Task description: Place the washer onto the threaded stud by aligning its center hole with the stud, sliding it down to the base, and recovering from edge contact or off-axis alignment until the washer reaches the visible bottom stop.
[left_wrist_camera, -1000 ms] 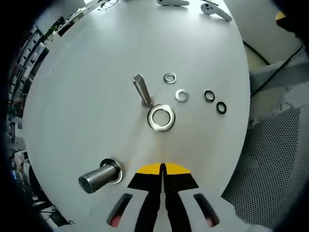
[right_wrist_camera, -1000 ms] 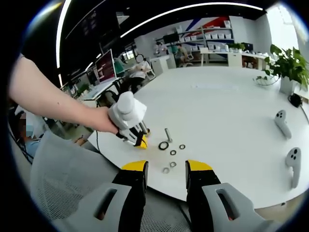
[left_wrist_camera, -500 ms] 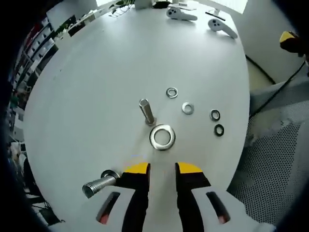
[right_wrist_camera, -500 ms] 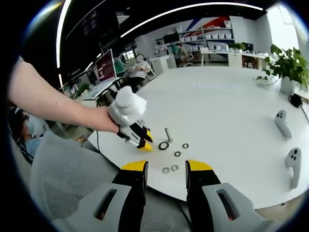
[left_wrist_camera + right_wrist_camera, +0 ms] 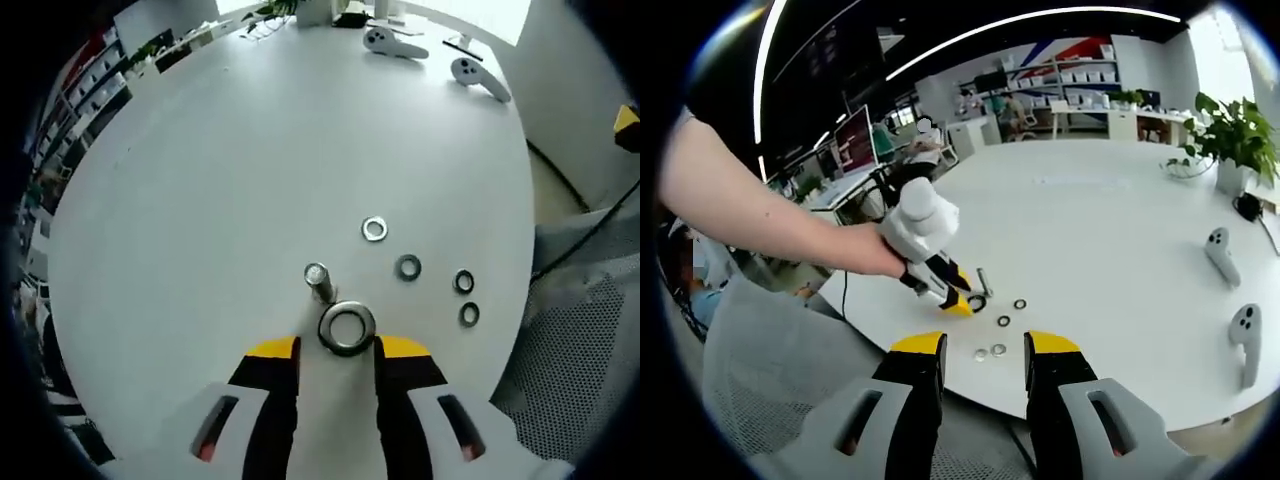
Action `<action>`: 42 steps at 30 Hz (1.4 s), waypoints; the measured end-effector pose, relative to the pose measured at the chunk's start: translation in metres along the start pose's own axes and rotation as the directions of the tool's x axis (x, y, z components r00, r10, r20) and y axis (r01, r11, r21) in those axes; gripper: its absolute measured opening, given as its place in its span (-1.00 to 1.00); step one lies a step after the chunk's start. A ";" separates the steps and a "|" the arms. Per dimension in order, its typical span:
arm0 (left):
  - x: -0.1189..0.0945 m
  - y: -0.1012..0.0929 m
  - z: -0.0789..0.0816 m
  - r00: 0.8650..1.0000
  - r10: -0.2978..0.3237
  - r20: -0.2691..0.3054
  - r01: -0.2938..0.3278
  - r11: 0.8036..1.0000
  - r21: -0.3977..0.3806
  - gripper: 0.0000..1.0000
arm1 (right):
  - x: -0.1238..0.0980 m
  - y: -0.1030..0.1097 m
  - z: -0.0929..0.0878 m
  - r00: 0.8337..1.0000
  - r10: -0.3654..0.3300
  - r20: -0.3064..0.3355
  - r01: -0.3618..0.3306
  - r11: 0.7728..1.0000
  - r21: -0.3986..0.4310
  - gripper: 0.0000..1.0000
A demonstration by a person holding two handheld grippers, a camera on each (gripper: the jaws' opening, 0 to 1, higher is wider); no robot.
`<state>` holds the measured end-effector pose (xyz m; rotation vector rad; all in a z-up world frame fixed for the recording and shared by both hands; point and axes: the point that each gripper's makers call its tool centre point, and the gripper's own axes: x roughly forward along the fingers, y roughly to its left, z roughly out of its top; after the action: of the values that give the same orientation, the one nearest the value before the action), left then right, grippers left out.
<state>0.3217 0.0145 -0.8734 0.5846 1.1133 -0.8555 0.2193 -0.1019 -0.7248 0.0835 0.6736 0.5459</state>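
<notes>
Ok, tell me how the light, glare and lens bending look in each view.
Left gripper view: even, soft light on the white table, a bright glint on the big washer, table edge bowed by the fisheye. Right gripper view: ceiling light strip curved into an arc, the plant sharp, the small washers tiny.

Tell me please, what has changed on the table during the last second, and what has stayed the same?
The left gripper opened its jaws, which were shut a second ago, and moved in on the large washer; its tips now flank it. It has not gripped it yet. The washer still lies flat on the table beside the stud, the four small washers lie as before, and the right gripper stays open, hanging back.
</notes>
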 end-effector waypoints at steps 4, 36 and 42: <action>0.002 -0.007 0.004 1.000 -0.014 -0.009 0.014 1.000 0.021 -0.44 | 0.000 -0.001 0.000 1.000 -0.004 0.002 0.004 1.000 0.002 -0.34; 0.002 -0.005 -0.004 0.991 -0.010 -0.136 0.021 0.997 0.079 -0.56 | 0.000 -0.002 0.001 1.000 -0.005 0.009 0.005 1.000 0.012 -0.34; 0.002 -0.005 -0.004 0.990 -0.009 -0.144 0.021 0.996 0.085 -0.57 | 0.000 -0.002 0.001 1.000 -0.005 0.006 0.005 1.000 0.011 -0.34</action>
<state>0.3156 0.0140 -0.8762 0.7189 1.2166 -0.8889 0.2204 -0.1037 -0.7246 0.0931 0.6706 0.5368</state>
